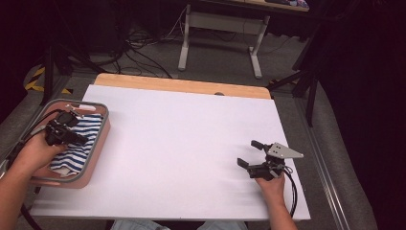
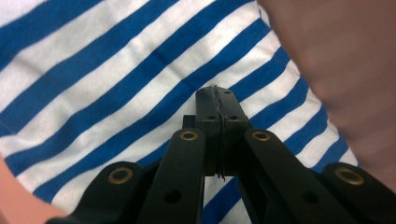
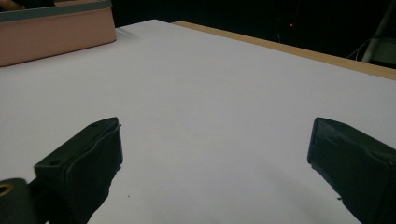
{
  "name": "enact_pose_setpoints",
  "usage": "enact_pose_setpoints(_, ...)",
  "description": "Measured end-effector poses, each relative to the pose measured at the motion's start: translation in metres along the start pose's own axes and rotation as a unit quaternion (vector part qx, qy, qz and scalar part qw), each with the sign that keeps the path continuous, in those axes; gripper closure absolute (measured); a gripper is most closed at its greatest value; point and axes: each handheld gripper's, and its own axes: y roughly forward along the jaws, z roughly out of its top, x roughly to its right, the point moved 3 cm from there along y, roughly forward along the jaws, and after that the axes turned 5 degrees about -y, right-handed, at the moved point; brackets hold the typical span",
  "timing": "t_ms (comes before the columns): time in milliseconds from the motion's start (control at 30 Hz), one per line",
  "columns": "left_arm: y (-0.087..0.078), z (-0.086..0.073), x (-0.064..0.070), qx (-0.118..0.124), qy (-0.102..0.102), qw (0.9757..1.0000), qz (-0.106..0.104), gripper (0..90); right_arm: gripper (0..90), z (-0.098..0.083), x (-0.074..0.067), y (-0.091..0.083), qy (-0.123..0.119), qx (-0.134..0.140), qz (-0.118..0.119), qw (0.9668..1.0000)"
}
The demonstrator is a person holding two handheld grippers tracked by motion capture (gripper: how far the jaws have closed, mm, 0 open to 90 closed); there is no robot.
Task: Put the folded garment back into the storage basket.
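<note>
The white-covered counter with a bare wooden far edge point(image 1: 182, 143) carries little. At its left edge sits the pink rectangular basket with a grey rim point(image 1: 98, 143), and inside it lies the blue-and-white striped cloth garment point(image 1: 86, 139), bunched against the basket's walls.

The garment is judged to be light, soft knit fabric with no stiffness at all. It will sag, stretch and trail when lifted, and it cannot break. Slip is a modest risk: a thin pinch of one layer may pull free under the weight of the rest. A fold or gathered ridge gives the firmest hold, taken well in from the hem so that several layers sit between the pads. A hold near the middle should lift the bulk clear of the basket rim, whereas a corner hold would likely drag the rest over the wall.

The left gripper point(image 2: 218, 100) is down in the basket with its jaws brought fully together. Their tips rest against the striped fabric, and a thin dark line of material shows along the seam between the pads, so the grip appears to be on a small pinch of cloth.

The right gripper point(image 1: 251, 153) rests low over bare counter at the right, jaws spread wide, nothing between them.
</note>
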Motion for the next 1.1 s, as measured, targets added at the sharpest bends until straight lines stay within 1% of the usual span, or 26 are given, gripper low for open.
enact_pose_setpoints(33,-0.001,0.001,0.0,0.001,0.005,1.0,0.004,88.9,3.6,0.0,0.0,0.0,0.0,0.0,0.0,1.0)
enact_pose_setpoints(67,-0.001,0.002,0.0,0.006,0.002,1.0,0.001,87.3,3.6,0.0,0.0,0.0,0.0,0.0,0.0,1.0)
enact_pose_setpoints(100,-0.003,0.003,0.0,0.015,-0.002,0.9999,-0.001,84.5,3.7,0.0,0.0,0.0,0.0,0.0,0.0,1.0)
enact_pose_setpoints(133,-0.005,0.005,-0.002,0.023,-0.002,0.9997,0.005,78.7,3.6,0.0,0.0,0.0,0.0,0.0,0.001,1.0)
enact_pose_setpoints(167,-0.007,0.007,-0.003,0.033,-0.014,0.9993,0.004,76.4,3.6,0.0,0.0,0.0,0.0,0.0,0.001,1.0)
enact_pose_setpoints(233,-0.008,0.011,-0.004,0.048,-0.021,0.9985,0.012,73.9,3.6,0.0,0.0,0.0,0.0,0.0,0.001,1.0)
enact_pose_setpoints(267,-0.008,0.014,-0.004,0.054,-0.02,0.9982,0.015,72.2,3.6,0.0,0.0,0.0,0.0,0.0,0.0,1.0)
enact_pose_setpoints(300,-0.007,0.016,-0.003,0.057,-0.021,0.9981,0.015,72.4,3.6,0.0,0.0,0.0,0.0,0.0,0.0,1.0)
enact_pose_setpoints(333,-0.006,0.018,-0.003,0.056,-0.022,0.9981,0.016,72.7,3.6,0.0,0.0,0.0,0.0,0.0,0.0,1.0)
enact_pose_setpoints(367,-0.004,0.019,-0.003,0.05,-0.017,0.9985,0.014,73.8,3.6,0.0,0.0,0.0,0.0,0.0,0.0,1.0)
enact_pose_setpoints(400,-0.001,0.02,-0.002,0.04,-0.015,0.999,0.014,76.4,3.6,0.0,0.0,0.0,0.001,0.0,0.001,1.0)
enact_pose_setpoints(467,0.005,0.021,0.0,0.023,0.001,0.9995,0.022,80.7,3.6,0.0,0.0,0.0,0.0,0.0,0.001,1.0)
enact_pose_setpoints(500,0.006,0.021,0.001,0.021,0.004,0.9995,0.023,82.1,3.6,0.0,0.0,0.0,0.0,0.0,0.001,1.0)
enact_pose_setpoints(600,0.008,0.02,0.005,0.014,0.008,0.9998,0.01,87.0,3.6,0.0,0.0,0.0,0.0,0.0,0.002,1.0)
enact_pose_setpoints(633,0.008,0.019,0.007,0.012,0.014,0.9998,0.008,87.7,3.6,0.0,0.0,0.0,0.0,0.0,0.002,1.0)
enact_pose_setpoints(667,0.008,0.019,0.008,0.01,0.02,0.9997,0.012,87.9,3.6,0.0,0.0,0.0,0.0,0.0,0.002,1.0)
enact_pose_setpoints(700,0.008,0.019,0.01,0.008,0.025,0.9996,0.007,88.1,3.6,0.0,0.0,0.0,-0.001,0.0,0.002,1.0)
enact_pose_setpoints(733,0.008,0.019,0.01,0.008,0.025,0.9996,0.007,88.3,3.6,0.0,0.0,0.0,-0.001,0.0,0.002,1.0)
enact_pose_setpoints(767,0.008,0.018,0.013,0.005,0.035,0.9993,0.007,88.3,3.6,0.0,0.0,0.0,0.0,0.0,0.002,1.0)
enact_pose_setpoints(833,0.007,0.017,0.013,0.004,0.036,0.9993,0.005,88.3,3.6,0.0,0.0,0.001,-0.001,0.0,0.003,1.0)
enact_pose_setpoints(900,0.006,0.017,0.012,0.007,0.03,0.9995,-0.004,87.5,3.6,0.0,-0.001,0.001,-0.001,-0.001,0.003,1.0)
enact_pose_setpoints(933,0.004,0.017,0.012,0.009,0.018,0.9997,-0.015,85.7,3.6,0.0,-0.001,0.001,-0.001,-0.001,0.003,1.0)
enact_pose_setpoints(967,0.002,0.017,0.01,0.014,0.018,0.9996,-0.017,83.5,3.6,0.0,-0.001,0.001,-0.001,-0.001,0.003,1.0)
enact_pose_setpoints(1000,0.0,0.016,0.01,0.02,0.013,0.9994,-0.025,81.2,3.6,0.0,-0.001,0.001,-0.001,-0.001,0.002,1.0)
enact_pose_setpoints(1067,-0.006,0.015,0.011,0.039,0.011,0.9988,-0.029,78.4,3.6,0.0,-0.001,0.0,-0.002,-0.001,0.002,1.0)
enact_pose_setpoints(1100,-0.009,0.015,0.011,0.051,0.016,0.9983,-0.025,76.8,3.6,0.0,-0.001,0.0,-0.001,-0.001,0.002,1.0)
